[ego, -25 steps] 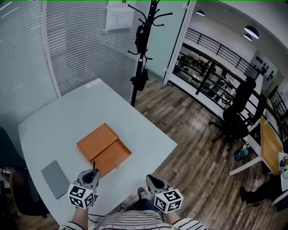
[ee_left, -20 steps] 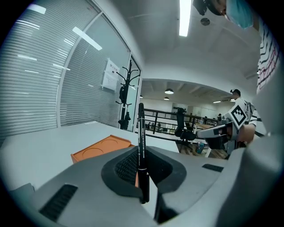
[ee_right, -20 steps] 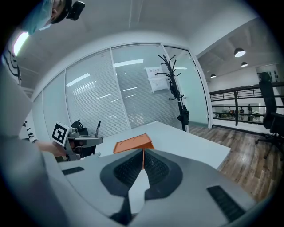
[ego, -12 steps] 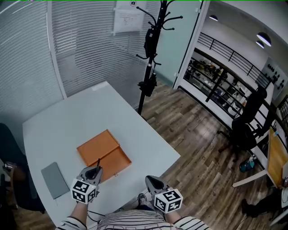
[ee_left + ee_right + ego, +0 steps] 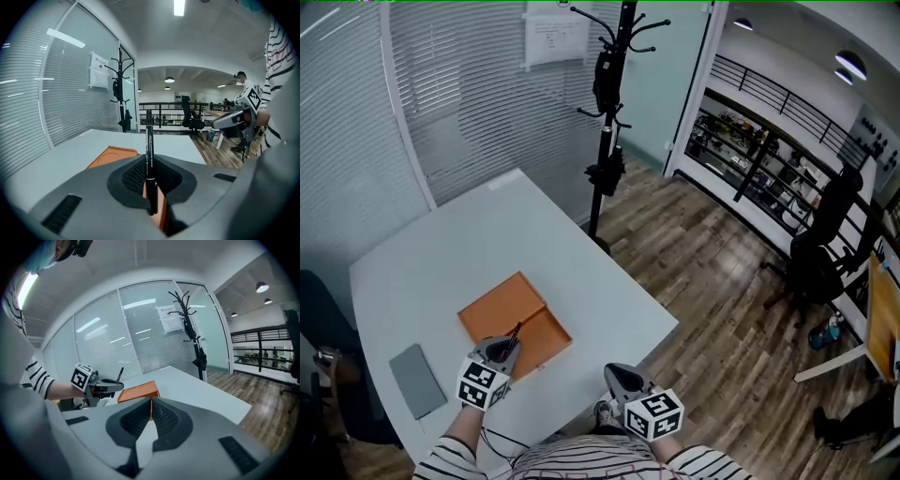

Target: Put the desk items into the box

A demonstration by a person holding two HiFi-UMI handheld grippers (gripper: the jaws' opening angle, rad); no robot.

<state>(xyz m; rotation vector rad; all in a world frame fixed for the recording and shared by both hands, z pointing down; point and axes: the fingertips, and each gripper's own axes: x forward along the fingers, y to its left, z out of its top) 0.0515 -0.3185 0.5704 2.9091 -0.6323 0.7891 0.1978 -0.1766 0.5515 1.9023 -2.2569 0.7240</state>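
Observation:
An open orange box (image 5: 514,321) lies flat on the white desk (image 5: 431,272), with its two shallow halves side by side. My left gripper (image 5: 503,350) hovers at the box's near edge, shut on a black pen (image 5: 515,333) whose tip points over the box. In the left gripper view the pen (image 5: 149,150) stands upright between the jaws, with the box (image 5: 111,156) just beyond. My right gripper (image 5: 616,374) hangs off the desk's near edge, shut and holding nothing. From the right gripper view I see the box (image 5: 138,392) and the left gripper (image 5: 105,386).
A grey flat pad (image 5: 416,380) lies on the desk to the left of the left gripper. A black coat stand (image 5: 607,112) rises beyond the desk's far corner. Wood floor and an office chair (image 5: 820,244) lie to the right.
The left gripper has carried the pen forward from the desk's near edge to the box's near edge. The right gripper has barely moved.

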